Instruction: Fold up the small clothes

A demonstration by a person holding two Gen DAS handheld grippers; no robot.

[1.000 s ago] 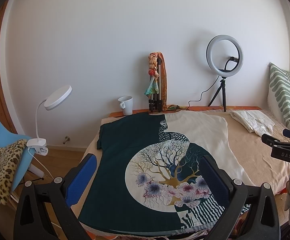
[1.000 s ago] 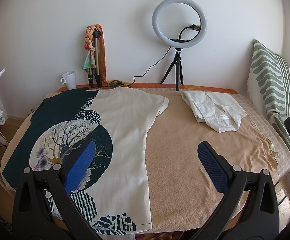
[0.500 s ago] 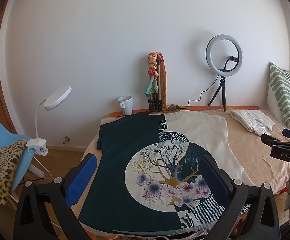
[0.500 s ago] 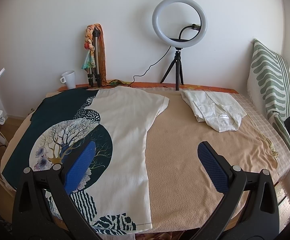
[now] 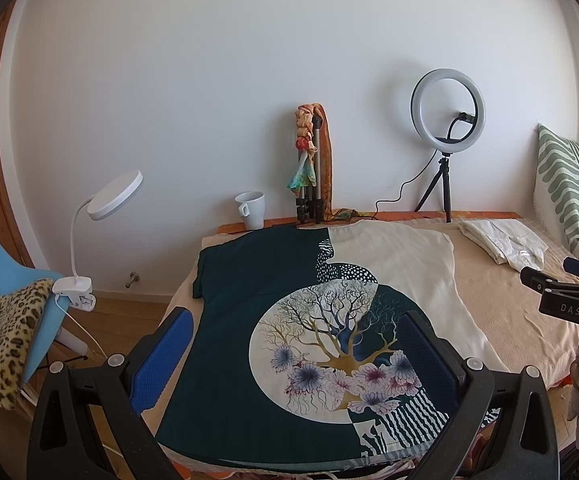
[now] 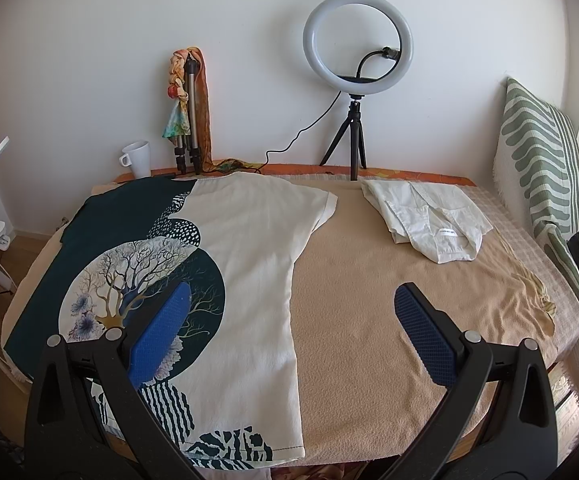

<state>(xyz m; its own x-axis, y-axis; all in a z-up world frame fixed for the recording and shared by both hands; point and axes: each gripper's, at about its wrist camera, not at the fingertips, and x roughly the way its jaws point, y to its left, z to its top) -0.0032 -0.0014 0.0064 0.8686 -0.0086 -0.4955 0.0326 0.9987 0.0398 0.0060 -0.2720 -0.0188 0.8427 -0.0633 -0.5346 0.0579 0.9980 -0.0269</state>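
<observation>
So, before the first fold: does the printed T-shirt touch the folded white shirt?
Apart. The right wrist view shows bare beige blanket between the printed T-shirt, at its sleeve edge, and the folded white shirt.

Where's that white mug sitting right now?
The white ceramic mug stands at the far left of the bed's back edge against the wall, just left of the folded silver tripod draped with a colourful scarf, beyond the spread dark-green-and-cream tree-print T-shirt.

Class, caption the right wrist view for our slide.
Open right claw above printed T-shirt spread flat beside folded white shirt.
</observation>
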